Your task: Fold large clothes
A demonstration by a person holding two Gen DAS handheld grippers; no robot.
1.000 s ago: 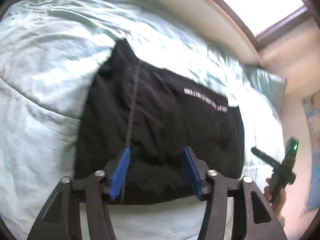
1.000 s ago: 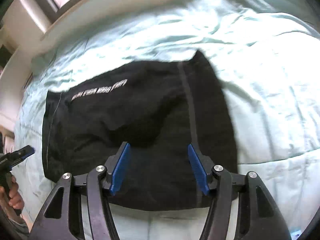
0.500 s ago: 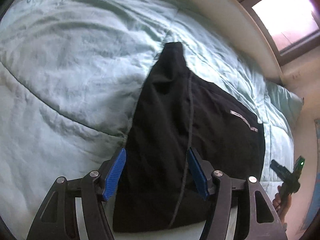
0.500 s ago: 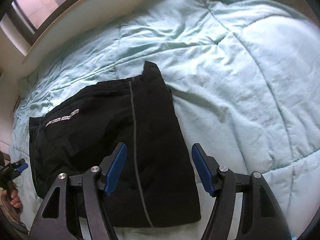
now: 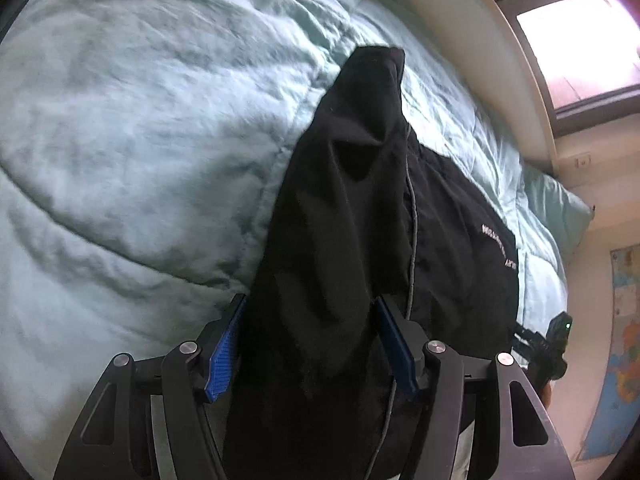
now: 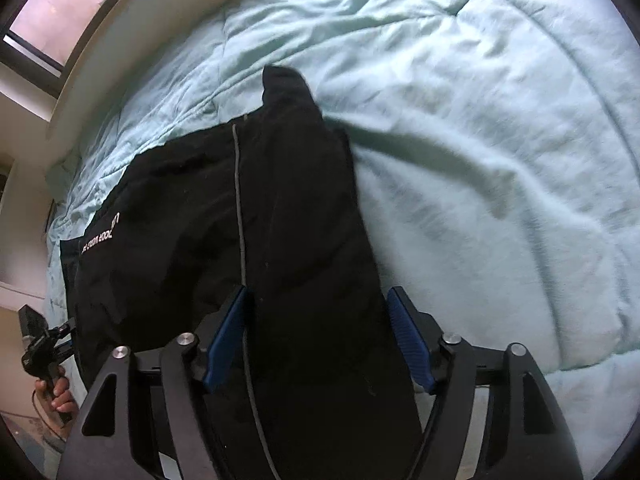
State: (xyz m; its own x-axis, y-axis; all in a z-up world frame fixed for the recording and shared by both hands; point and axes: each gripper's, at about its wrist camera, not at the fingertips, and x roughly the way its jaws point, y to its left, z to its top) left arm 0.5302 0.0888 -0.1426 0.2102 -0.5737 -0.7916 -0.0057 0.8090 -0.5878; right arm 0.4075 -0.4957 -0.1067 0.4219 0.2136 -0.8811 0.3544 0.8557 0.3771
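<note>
A black garment (image 5: 352,200) lies on a pale teal comforter (image 5: 140,140), narrowing to a point at its far end. It has a thin grey stripe (image 6: 240,200) and white lettering (image 6: 100,236). My left gripper (image 5: 310,344) hovers low over the near end, open, with fabric lying between the blue pads but not pinched. My right gripper (image 6: 320,340) is over the same garment (image 6: 280,200). Its jaws are opening, and the right pad sits just past the cloth's edge. Each gripper shows small in the other's view: the right gripper (image 5: 548,348) and the left gripper (image 6: 44,344), which a hand (image 6: 60,396) holds.
The comforter (image 6: 480,120) spreads wide beside the garment. A cream ledge (image 5: 460,20) and a window (image 5: 580,40) run along the bed's far side. A teal pillow (image 5: 560,208) lies at one end, and a map poster (image 5: 624,340) hangs on the wall.
Both grippers have sunk closer to the garment, which now fills more of each view. The right jaws stand wider than before. The garment lies flatter and no longer looks blurred.
</note>
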